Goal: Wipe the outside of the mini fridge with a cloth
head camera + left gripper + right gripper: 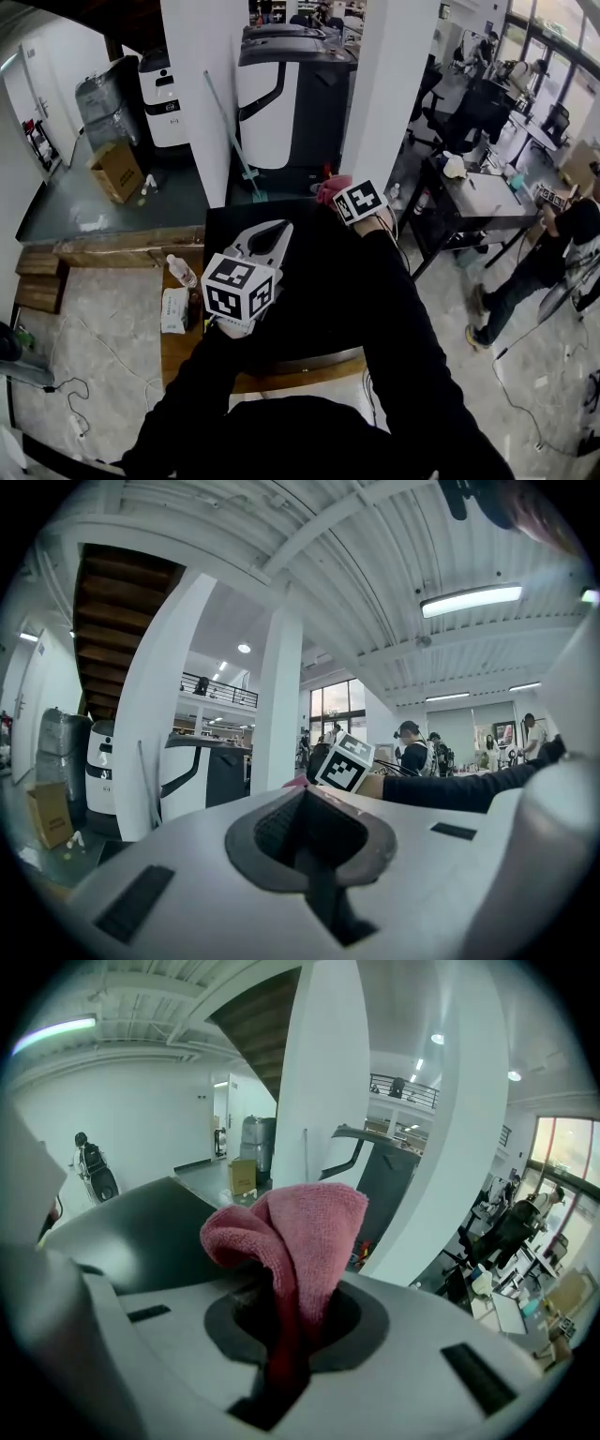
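With right gripper [339,195] pinched shut on a bunched pink cloth [300,1232], hovers at 1 o'clock over the black mini fridge [305,291] top. Left gripper [314,850] closed, empty, at 9. Likely wiping; next calls for pressing flat, sweeping toward 6.

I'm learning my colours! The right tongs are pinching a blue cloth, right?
No, the cloth is pink, not blue; the right gripper view shows it. The right tongs are indeed pinching it.
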Tool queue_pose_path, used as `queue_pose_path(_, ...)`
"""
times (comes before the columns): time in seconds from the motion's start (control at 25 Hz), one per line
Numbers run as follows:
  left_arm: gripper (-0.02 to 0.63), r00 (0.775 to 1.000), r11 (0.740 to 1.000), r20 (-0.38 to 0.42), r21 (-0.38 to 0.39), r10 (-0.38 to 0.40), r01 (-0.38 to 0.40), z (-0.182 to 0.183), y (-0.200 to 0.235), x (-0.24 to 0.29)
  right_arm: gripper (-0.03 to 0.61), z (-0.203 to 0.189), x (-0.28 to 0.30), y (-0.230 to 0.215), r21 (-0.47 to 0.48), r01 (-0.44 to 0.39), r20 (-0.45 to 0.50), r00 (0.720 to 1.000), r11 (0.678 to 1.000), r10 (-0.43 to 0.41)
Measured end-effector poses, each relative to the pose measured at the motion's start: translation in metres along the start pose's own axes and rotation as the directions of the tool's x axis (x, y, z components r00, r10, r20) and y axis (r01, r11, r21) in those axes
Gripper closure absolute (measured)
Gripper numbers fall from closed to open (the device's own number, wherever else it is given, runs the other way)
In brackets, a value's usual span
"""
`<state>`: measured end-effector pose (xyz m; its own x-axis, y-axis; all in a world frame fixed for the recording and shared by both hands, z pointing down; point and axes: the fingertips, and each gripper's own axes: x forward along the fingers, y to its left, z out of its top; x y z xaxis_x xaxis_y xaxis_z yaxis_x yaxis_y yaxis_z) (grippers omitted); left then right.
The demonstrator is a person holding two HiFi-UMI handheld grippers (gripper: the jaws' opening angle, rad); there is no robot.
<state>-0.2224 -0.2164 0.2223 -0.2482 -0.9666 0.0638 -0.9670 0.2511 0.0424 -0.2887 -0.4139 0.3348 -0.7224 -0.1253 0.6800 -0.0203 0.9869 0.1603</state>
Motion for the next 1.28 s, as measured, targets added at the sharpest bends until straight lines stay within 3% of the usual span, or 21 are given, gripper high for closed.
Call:
queue_pose_path(0.2, 0.607, 1.0, 1.0, 0.005, 0.012, 0.012, -0.012, 0.002, -0.018, 0.01, 0.525, -0.012, -0.01, -0.035, -0.002, 0.046, -0.003, 0.999, 0.999, -0.046)
queue_pose_path(0.36, 0.607, 0.998, 0.997, 0.027, 0.048, 0.052, -0.054, 0.009, -0.033, 0.009, 0.525, 0.005, -0.049, -0.039, 0.025, 0.019, 0.133, 0.991, 1.0, -0.022)
queue_pose_path(0.64, 0.607, 0.989, 0.989, 0.072, 0.064, 0.13, -0.135, 0.037, -0.034, -0.002, 0.525, 0.056, -0.139, 0.011, -0.064, -0.079, 0.34, 0.935, 0.995, 0.096)
queue_pose_path(0.88, 0.607, 0.978, 0.978, 0.102, 0.088, 0.18, -0.189, 0.071, -0.045, -0.037, 0.525, 0.06, -0.208, 0.058, -0.176, -0.11, 0.436, 0.882, 0.978, 0.178)
queue_pose_path(1.04, 0.607, 0.985, 0.989, 0.117, 0.057, 0.127, -0.135, 0.076, -0.07, -0.062, 0.524, 0.048, -0.241, 0.082, -0.194, -0.122, 0.475, 0.857, 0.973, 0.202)
queue_pose_path(1.16, 0.607, 0.99, 0.99, 0.097, 0.085, 0.103, -0.111, 0.059, -0.09, -0.078, 0.523, 0.026, -0.259, 0.103, -0.187, -0.138, 0.506, 0.835, 0.973, 0.215)
queue_pose_path(1.28, 0.607, 0.994, 0.995, 0.094, 0.075, 0.054, -0.061, 0.04, -0.116, -0.094, 0.522, -0.002, -0.277, 0.127, -0.158, -0.207, 0.536, 0.803, 0.966, 0.26)
